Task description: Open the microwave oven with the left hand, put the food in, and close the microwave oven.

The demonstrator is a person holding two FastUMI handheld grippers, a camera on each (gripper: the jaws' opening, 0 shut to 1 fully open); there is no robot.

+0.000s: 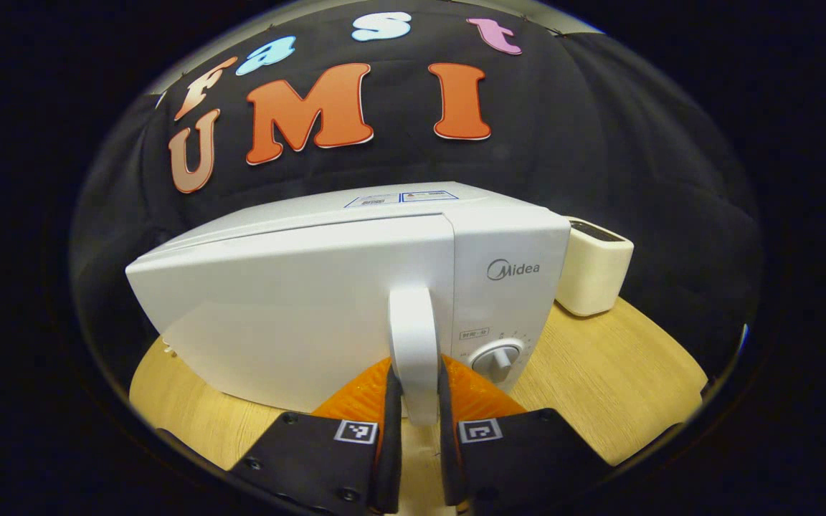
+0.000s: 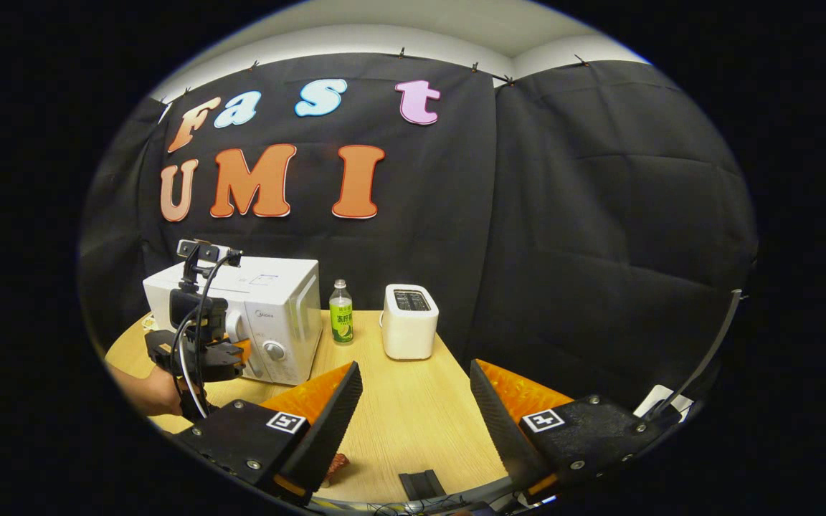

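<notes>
Microwave oven (image 1: pixel 327 301) sits on the bench (image 1: pixel 599 373), door looks a bit open. Left gripper (image 1: pixel 419 401) fingers squeeze its hard, smooth door handle (image 1: pixel 413 337); pull gently, it may slip. Right gripper (image 2: pixel 413 408) fingers are spread wide, empty

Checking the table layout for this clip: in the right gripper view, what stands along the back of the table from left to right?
Left gripper at the microwave oven handle → green bottle → white toaster.

Left tongs (image 1: pixel 413 408) tight on something between them, right tongs (image 2: pixel 413 408) spread wide and empty
</notes>
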